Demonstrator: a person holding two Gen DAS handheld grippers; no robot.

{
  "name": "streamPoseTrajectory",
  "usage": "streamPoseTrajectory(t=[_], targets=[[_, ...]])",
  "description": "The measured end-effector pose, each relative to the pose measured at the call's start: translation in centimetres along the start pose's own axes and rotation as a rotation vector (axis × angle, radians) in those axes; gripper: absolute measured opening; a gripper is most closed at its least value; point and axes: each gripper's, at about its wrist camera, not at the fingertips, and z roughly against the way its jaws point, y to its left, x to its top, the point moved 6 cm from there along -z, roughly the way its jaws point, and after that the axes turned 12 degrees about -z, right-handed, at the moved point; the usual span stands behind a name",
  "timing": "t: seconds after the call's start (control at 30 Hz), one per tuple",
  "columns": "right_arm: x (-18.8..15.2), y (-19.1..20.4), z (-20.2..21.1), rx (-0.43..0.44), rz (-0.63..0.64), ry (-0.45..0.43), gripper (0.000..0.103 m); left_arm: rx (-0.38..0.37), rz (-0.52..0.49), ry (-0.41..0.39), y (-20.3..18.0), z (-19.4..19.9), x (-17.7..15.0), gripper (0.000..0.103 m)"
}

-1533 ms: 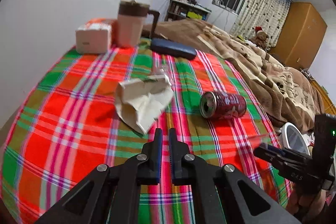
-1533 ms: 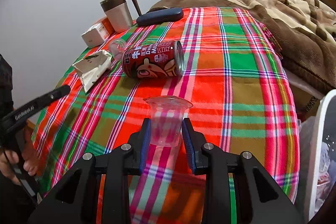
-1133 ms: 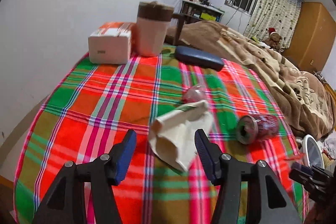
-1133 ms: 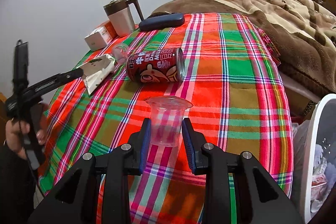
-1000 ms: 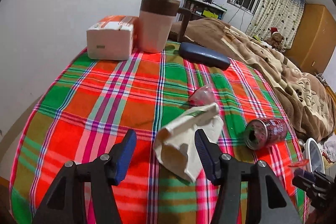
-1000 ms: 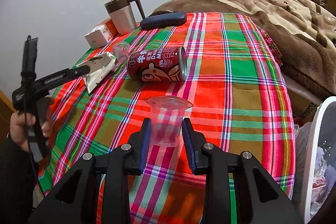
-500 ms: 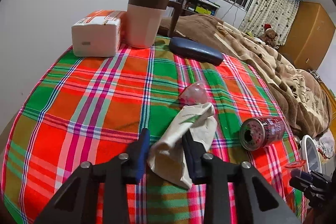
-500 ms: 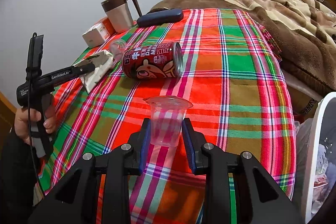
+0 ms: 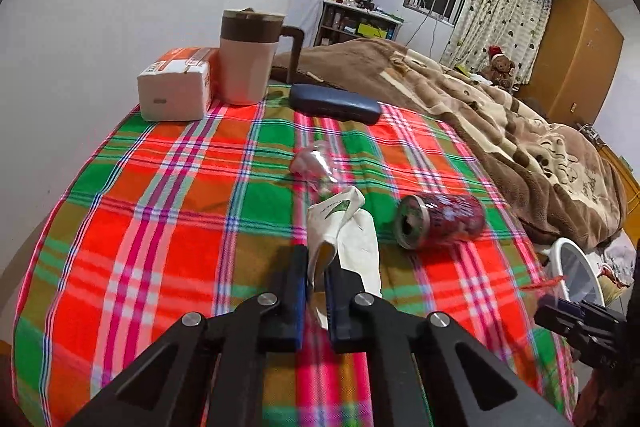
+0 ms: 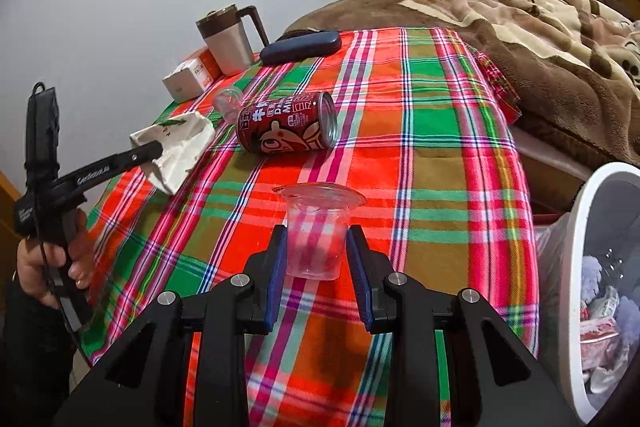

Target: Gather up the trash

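A crumpled white paper bag (image 9: 352, 231) hangs lifted just off the plaid cloth, with my left gripper (image 9: 316, 279) shut on its near edge. From the right wrist view the same paper bag (image 10: 176, 147) shows pinched at the tip of the left gripper (image 10: 154, 149). My right gripper (image 10: 316, 247) is shut on a clear plastic cup (image 10: 318, 227), held upright above the cloth. A red drink can (image 9: 440, 221) lies on its side to the right of the bag, red drink can (image 10: 286, 127). A second clear cup (image 9: 316, 167) lies tipped over behind the bag.
A white trash bin (image 10: 592, 227) with rubbish inside stands at the right, off the plaid cloth (image 9: 160, 207). At the far edge stand a tissue box (image 9: 174, 85), a lidded mug (image 9: 248, 59) and a dark blue case (image 9: 334, 105). A brown blanket (image 9: 500, 131) covers the bed.
The left gripper's jaws went from wide open around the paper bag to closed on its edge, and the bag rose off the cloth. The right gripper kept hold of the cup.
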Motion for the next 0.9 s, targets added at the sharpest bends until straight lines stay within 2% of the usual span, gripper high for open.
streamPoseTrajectory(t=[0.4, 0.9], targets=[[-0.7, -1.7, 3.3, 0.0, -0.036, -0.05, 0.031, -0.066, -0.022, -0.024, -5.4, 4.3, -2.1, 0.008], [-0.9, -5.0, 7.0, -0.046, -0.095, -0.115, 0.031, -0.175, -0.081, -0.014, -12.0, 4.8, -2.4, 0.008]])
